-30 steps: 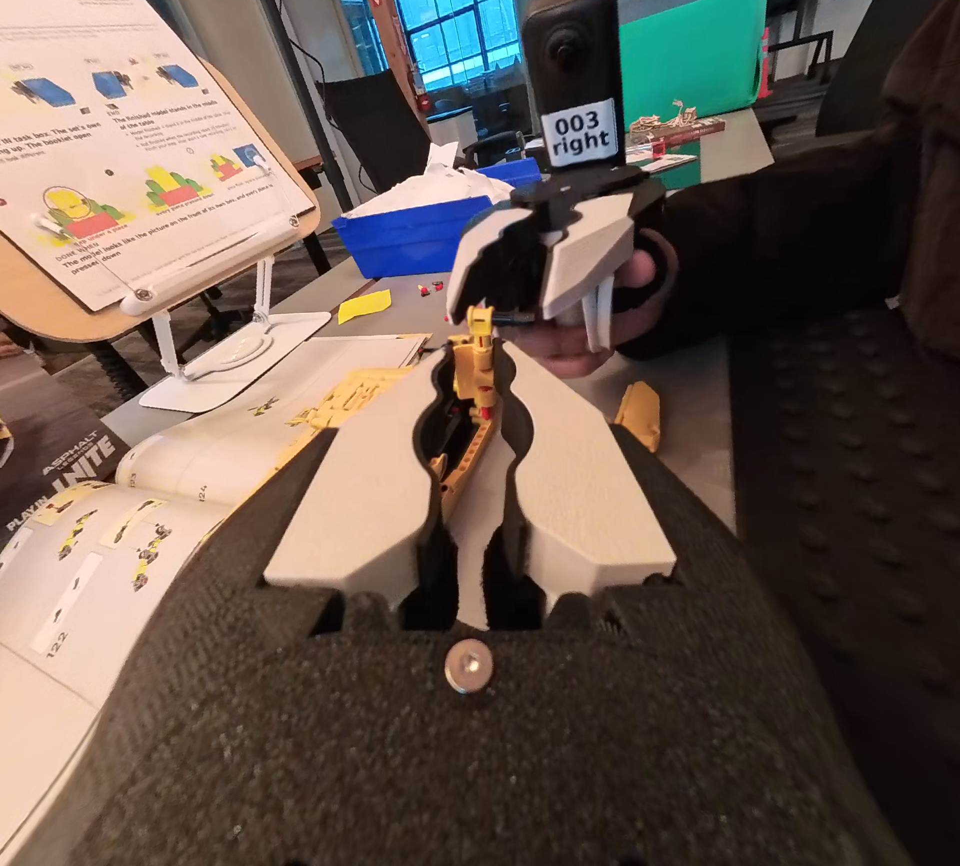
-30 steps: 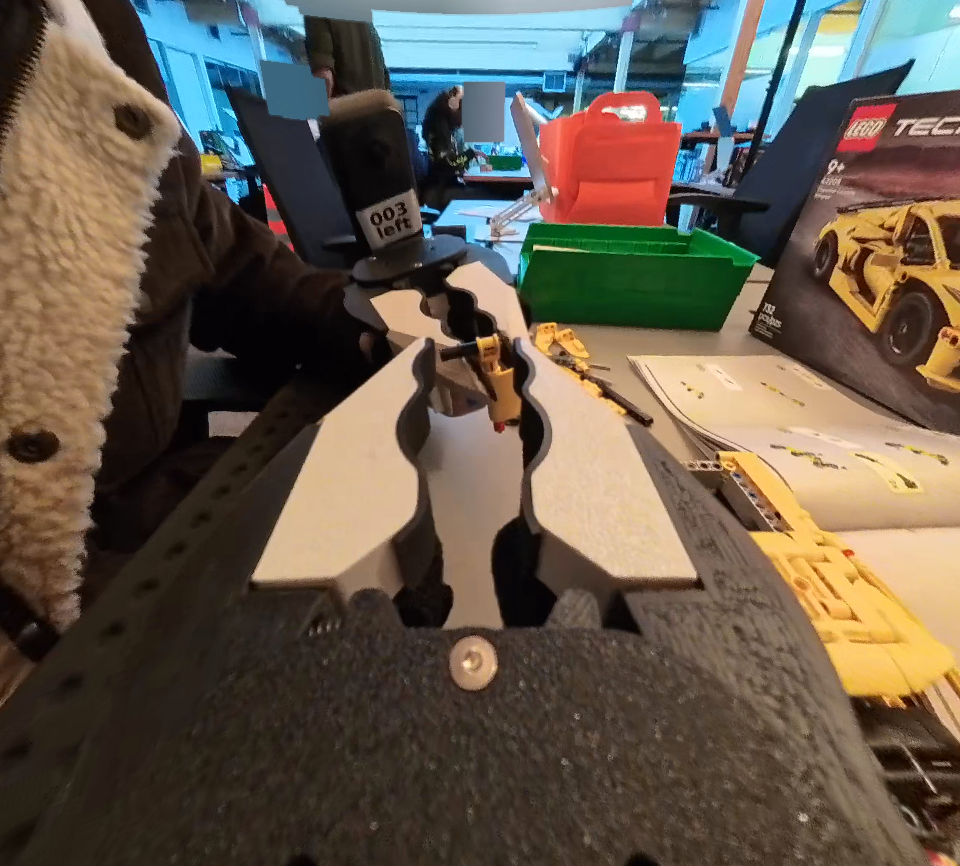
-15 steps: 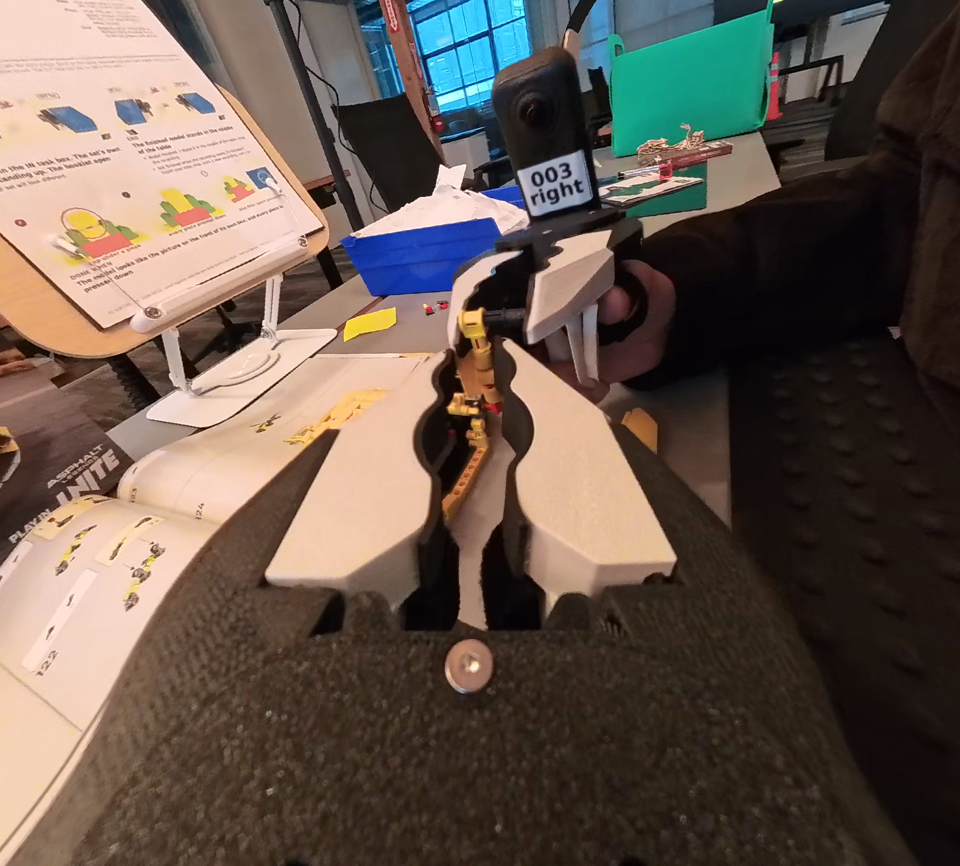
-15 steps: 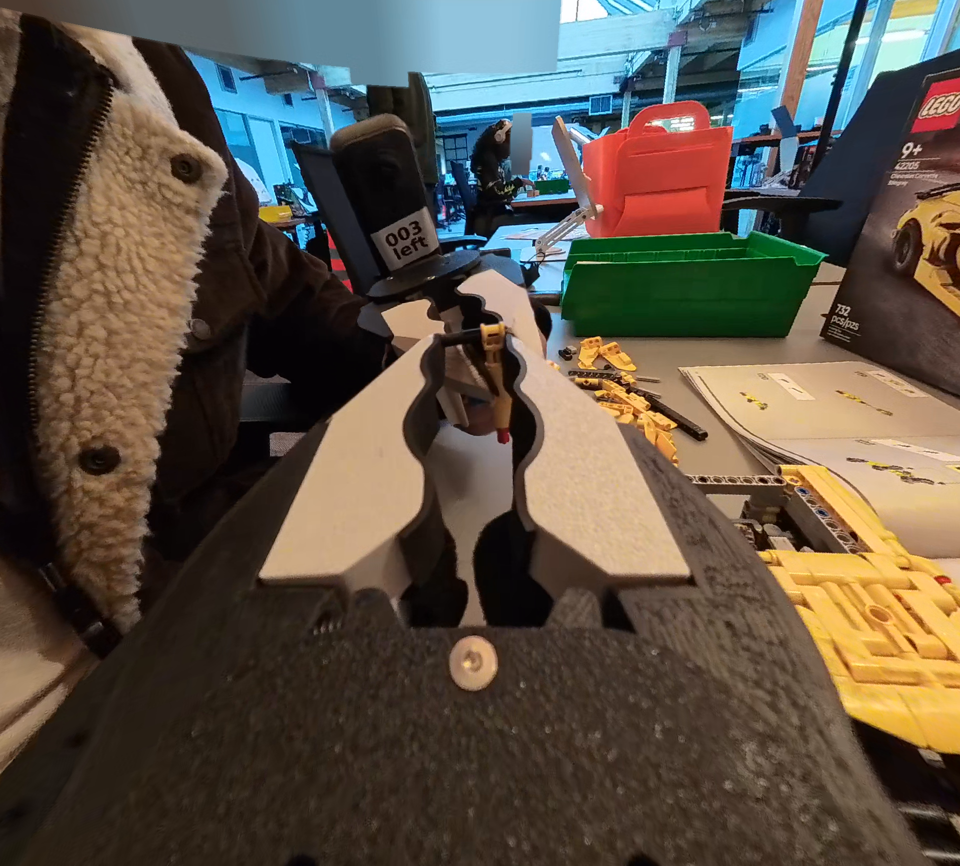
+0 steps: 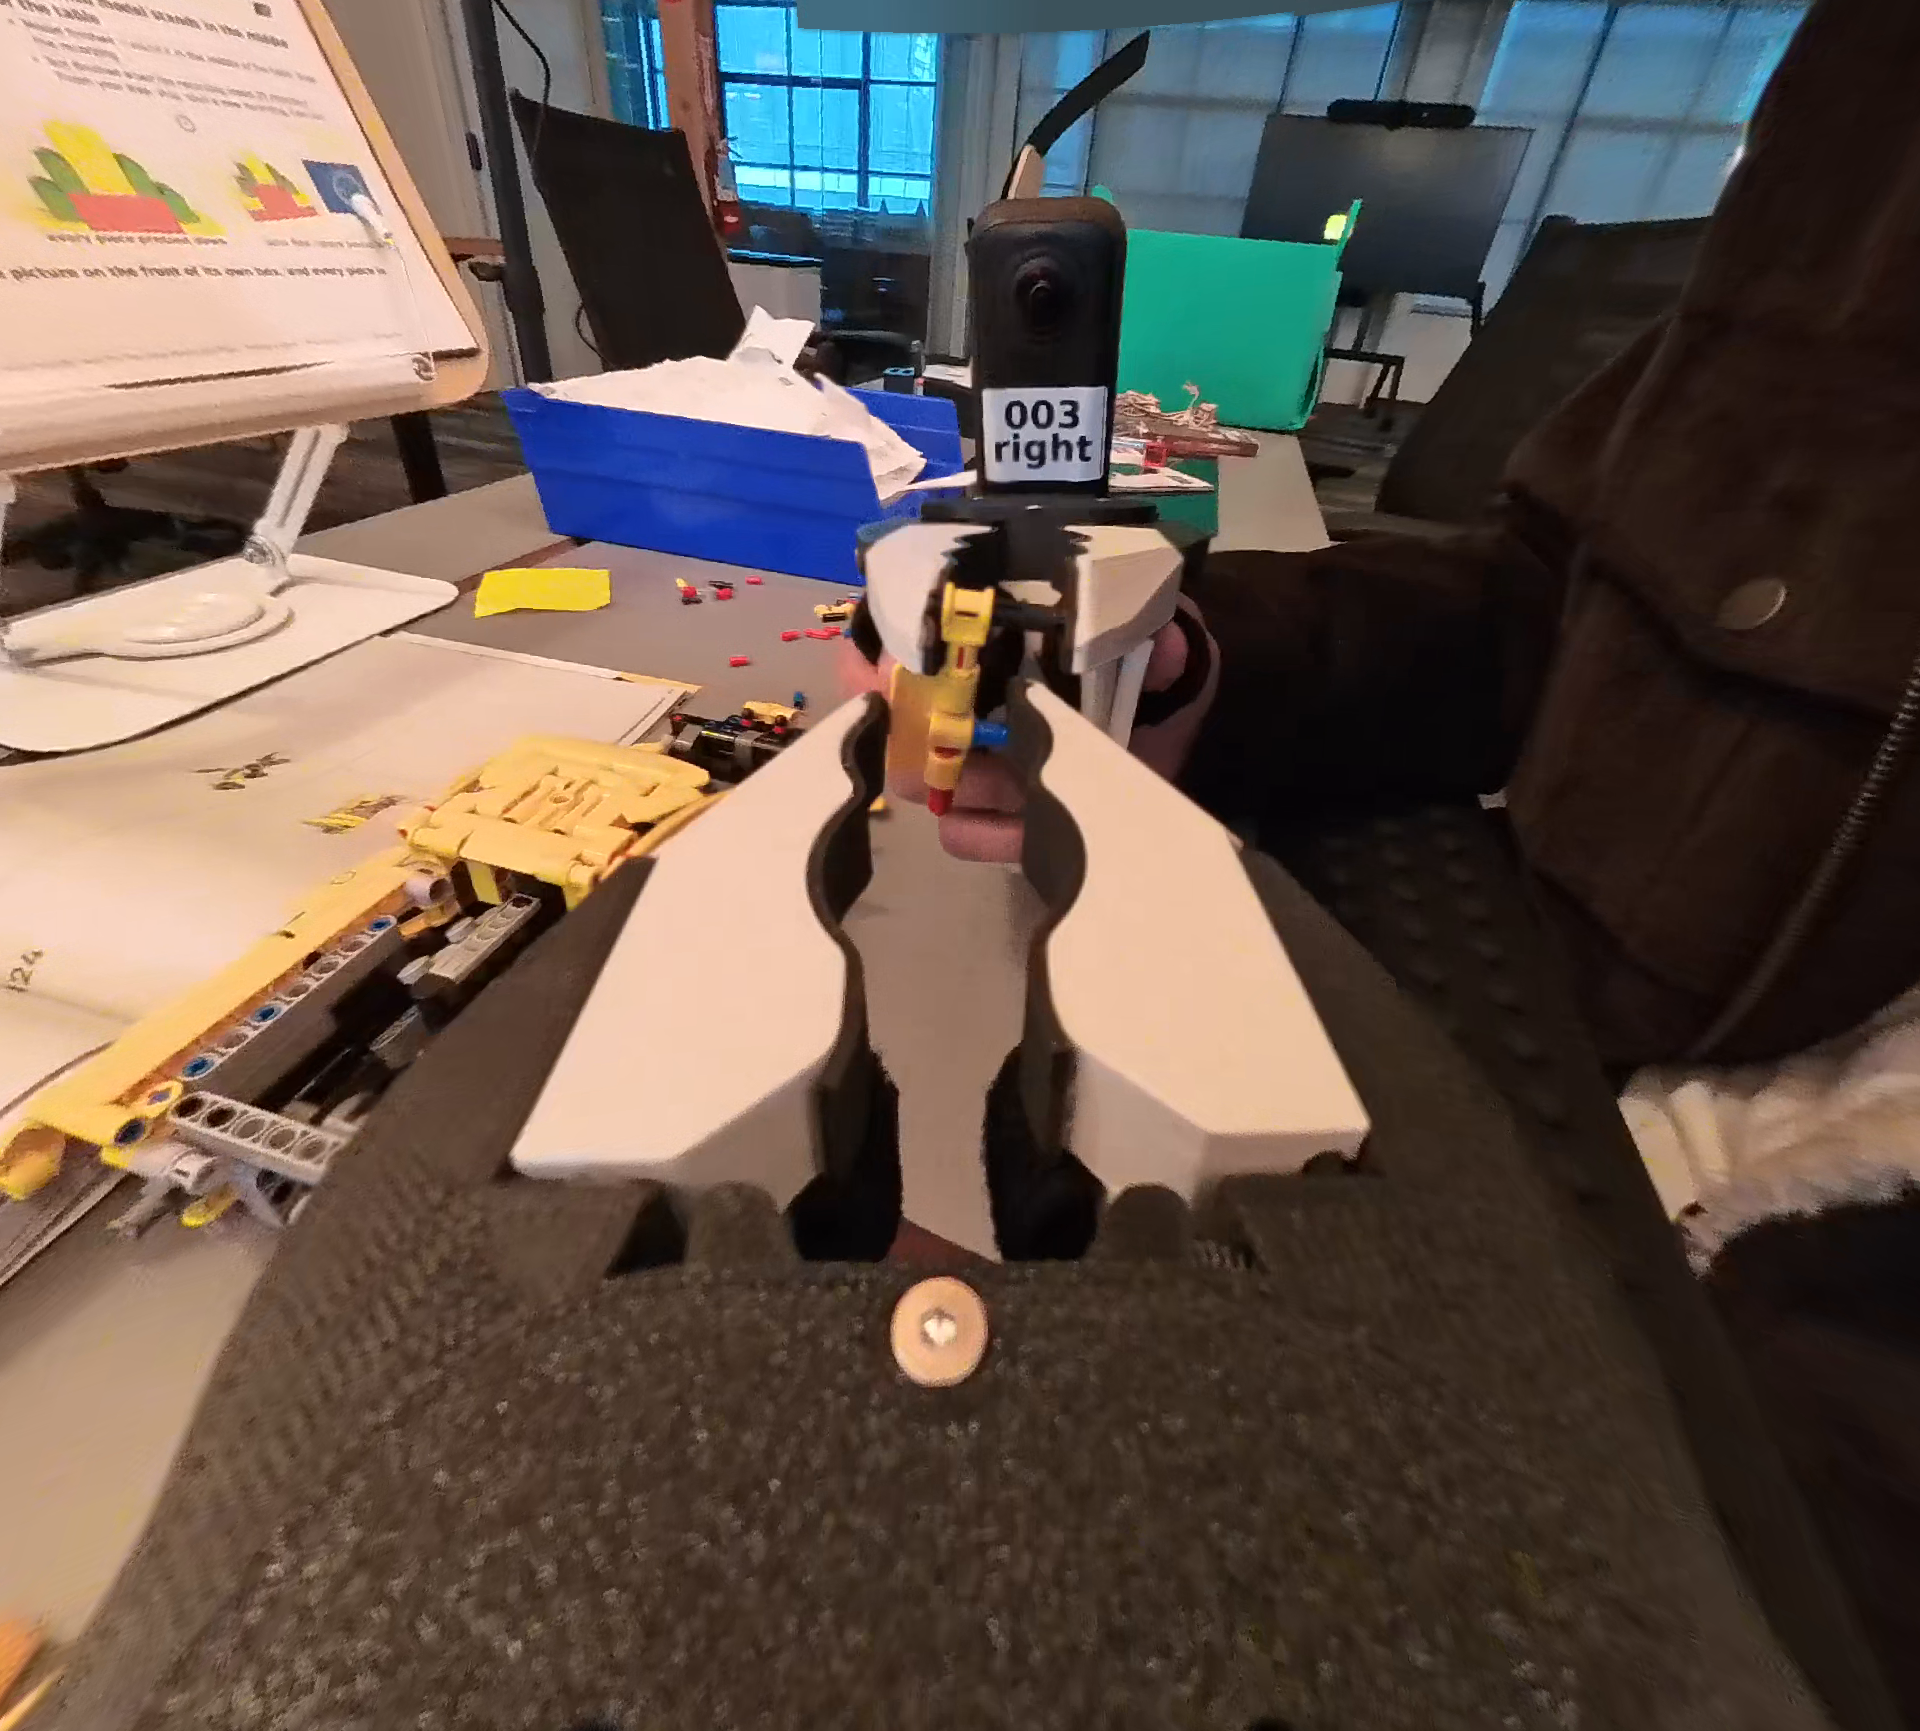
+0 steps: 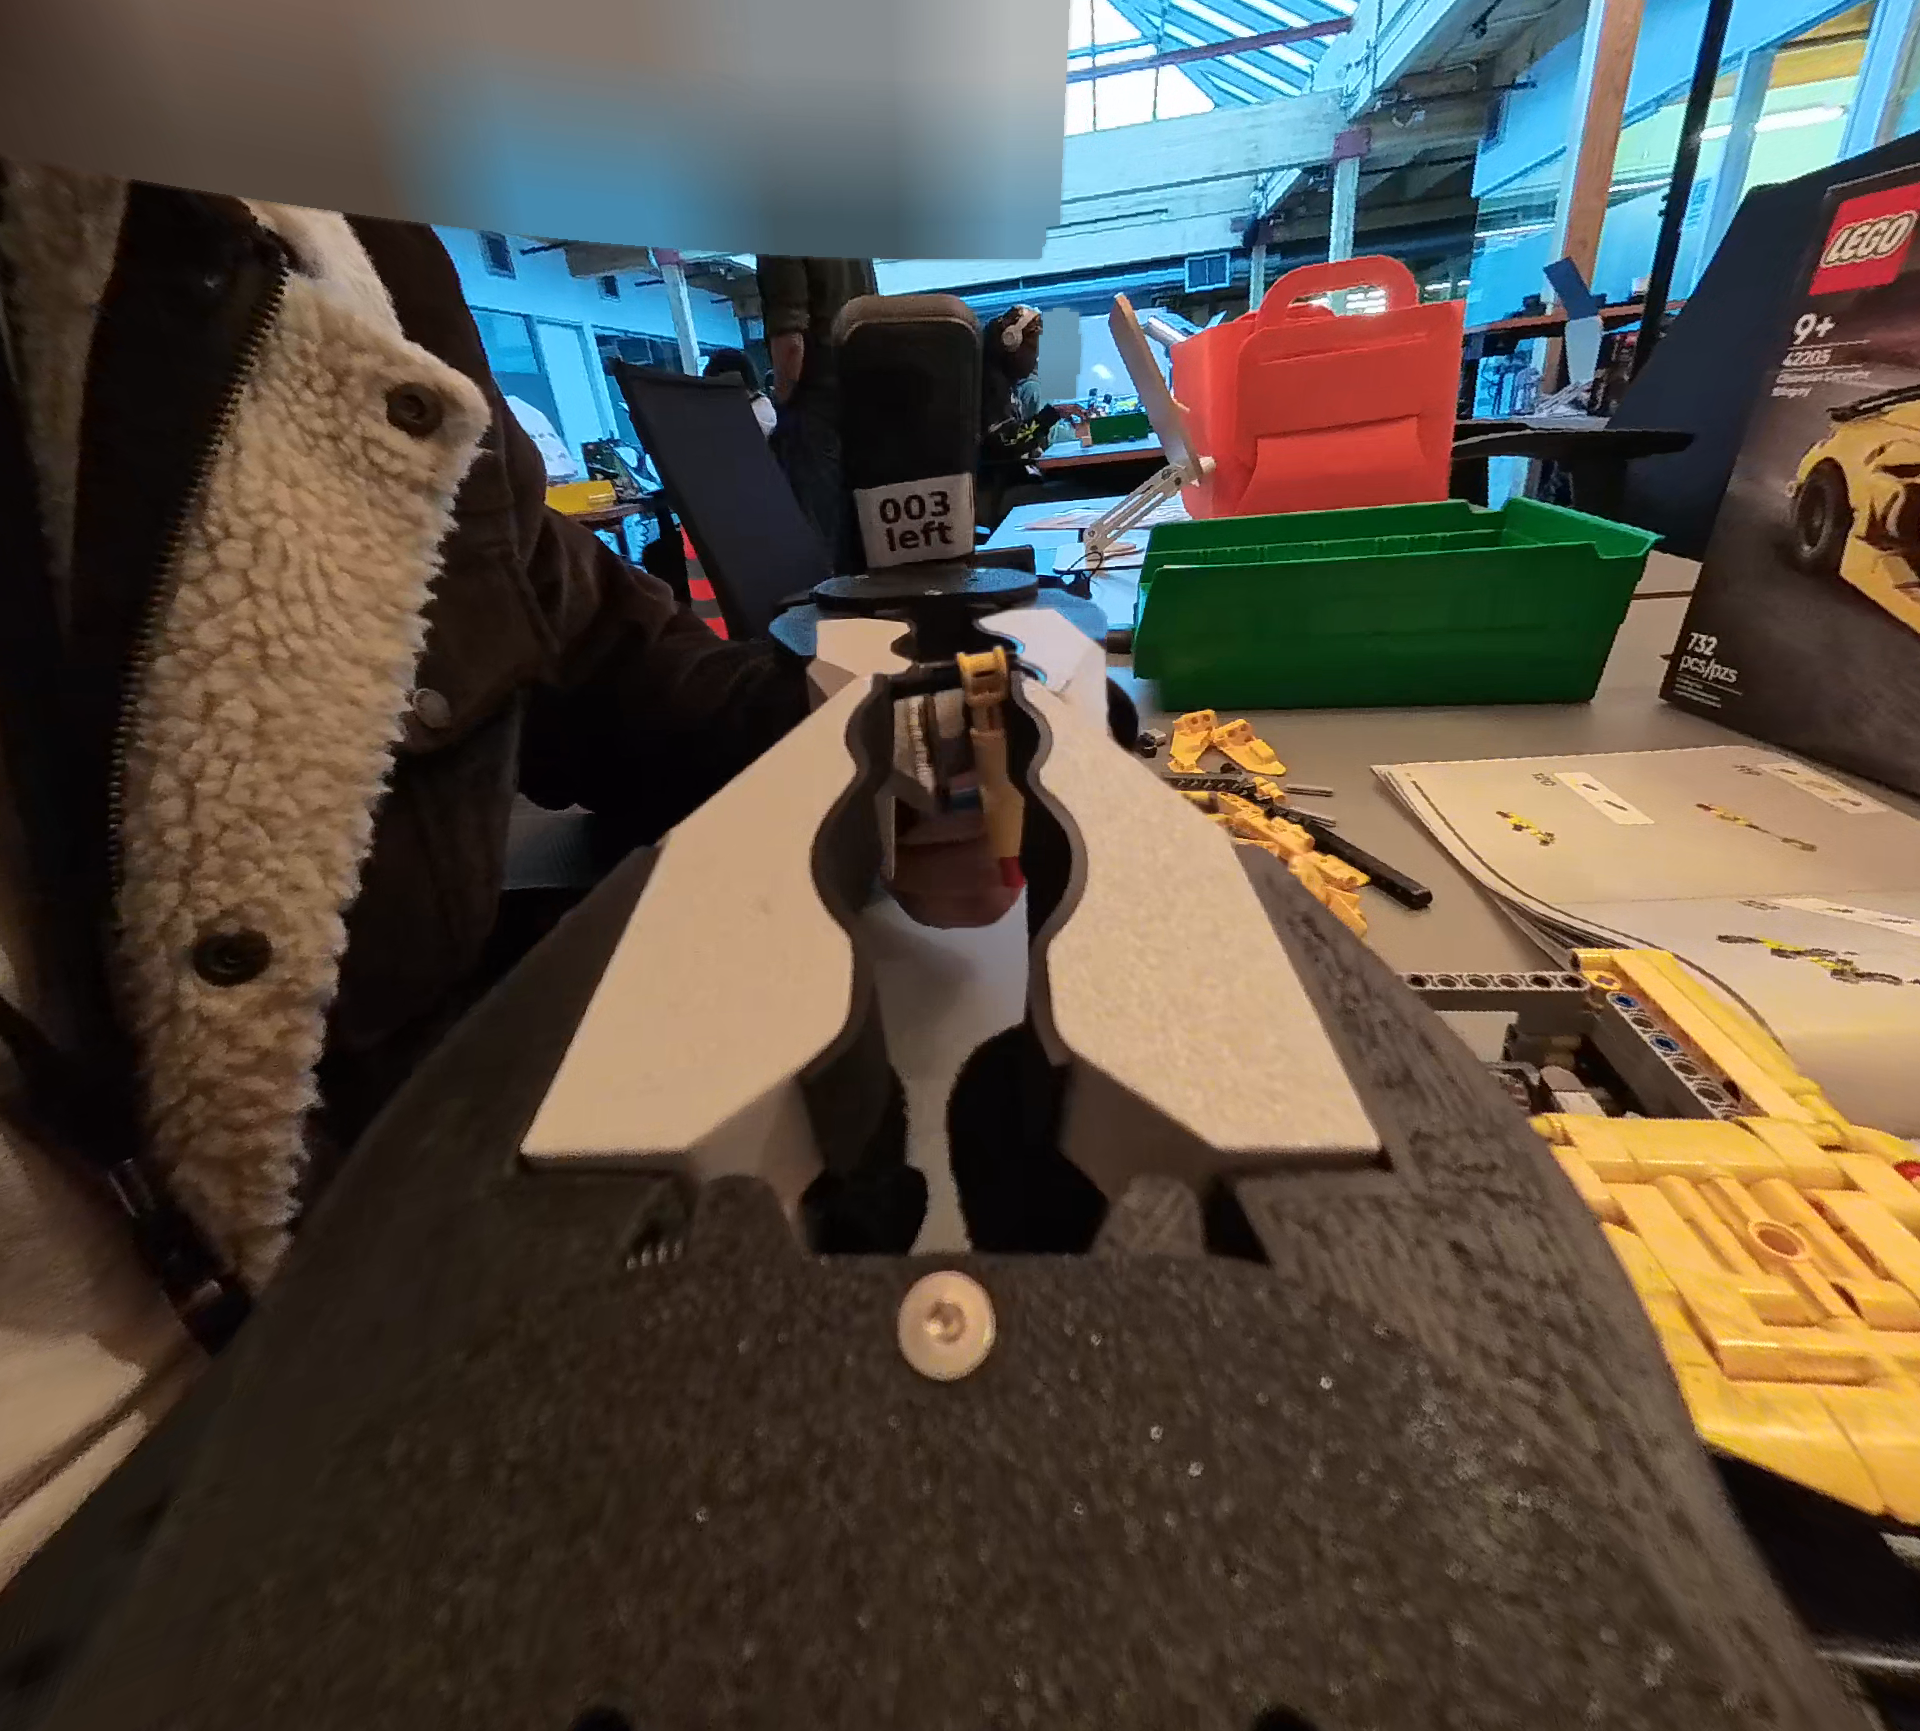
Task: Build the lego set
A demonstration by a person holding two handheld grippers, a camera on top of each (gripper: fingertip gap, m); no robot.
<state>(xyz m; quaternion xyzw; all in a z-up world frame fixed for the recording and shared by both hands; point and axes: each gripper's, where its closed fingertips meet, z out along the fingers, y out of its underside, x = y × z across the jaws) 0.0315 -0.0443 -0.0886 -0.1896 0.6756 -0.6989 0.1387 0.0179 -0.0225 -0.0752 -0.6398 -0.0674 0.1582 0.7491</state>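
A small yellow lego sub-assembly [image 5: 951, 694] with a red tip and a blue pin hangs upright between the two grippers, which face each other above the table. My right gripper [image 5: 1013, 611] is shut on the sub-assembly's top yellow connector and black pin [image 5: 1029, 613]. In the right wrist view the sub-assembly [image 6: 995, 767] hangs inside my right gripper [image 6: 954, 689]. My left gripper [image 5: 948, 715] has its jaws slightly parted around the sub-assembly's lower end, and it also shows in the right wrist view [image 6: 951, 653]. The partly built yellow car [image 5: 551, 819] [image 6: 1714, 1214] lies on the table.
An open instruction booklet [image 5: 208, 829] [image 6: 1662, 808] lies beside the car. A blue bin [image 5: 707, 486], a sheet on a stand [image 5: 187, 123] and small red parts [image 5: 748, 632] are behind. A green bin [image 6: 1382, 621], the set's box [image 6: 1829, 486] and loose yellow pieces [image 6: 1247, 808] lie far right. Only a small space, under 4 cm, lies between the two pairs of fingers.
My left gripper's jaws have widened a little around the sub-assembly. My right gripper keeps its grip on the top. Both views have shifted, and the car now shows at the left.
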